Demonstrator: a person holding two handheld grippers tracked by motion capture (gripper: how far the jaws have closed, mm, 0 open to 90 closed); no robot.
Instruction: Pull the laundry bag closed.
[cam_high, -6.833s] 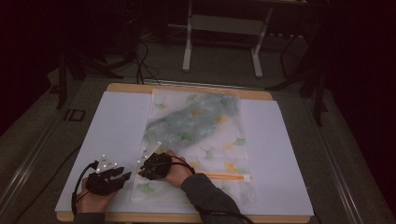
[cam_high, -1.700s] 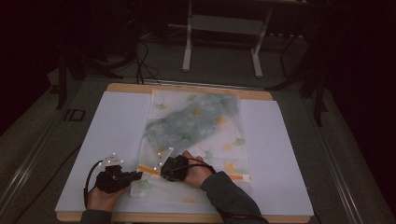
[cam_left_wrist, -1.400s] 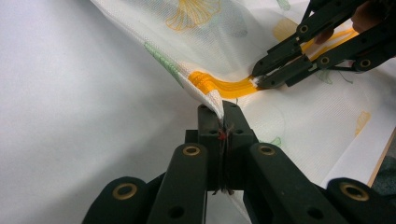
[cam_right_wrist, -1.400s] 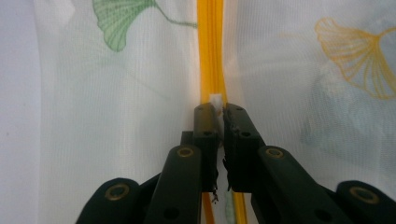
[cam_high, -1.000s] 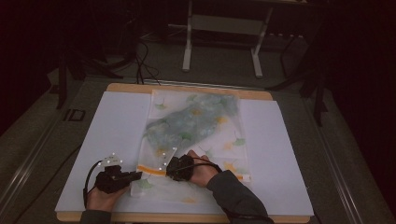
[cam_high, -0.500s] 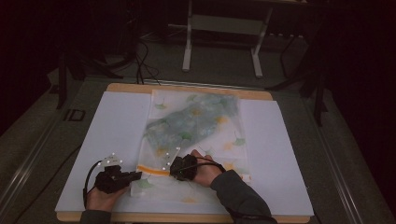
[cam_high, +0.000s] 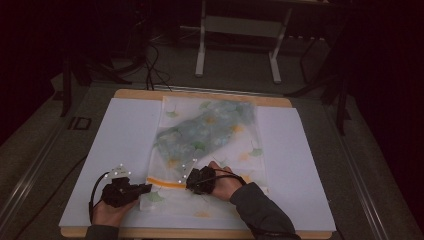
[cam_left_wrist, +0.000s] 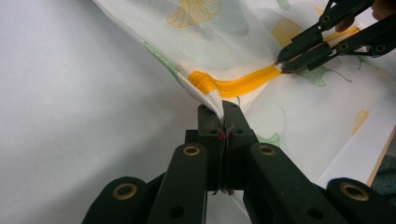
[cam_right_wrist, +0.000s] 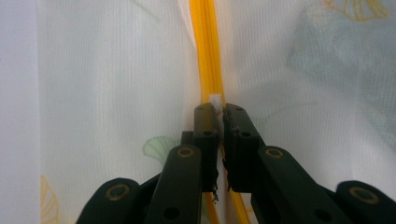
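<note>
We see one white mesh bag (cam_high: 207, 145) with a leaf print lying on the white table cover (cam_high: 300, 165), and one orange zipper (cam_left_wrist: 233, 85) crossing its near end. Two grippers meet that zipper — the left gripper (cam_left_wrist: 223, 111) clamped on the bag's corner at the zipper's end, the right gripper (cam_right_wrist: 216, 108) closed on the white zipper pull (cam_right_wrist: 215, 99) farther along.

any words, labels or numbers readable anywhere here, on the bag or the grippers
None can be read.
The mesh bag carries printed leaf shapes and an orange zip strip, no lettering.
Both hand-held grippers, left and right, show no markings.
A dark sign on the floor is too blurred to read.
</note>
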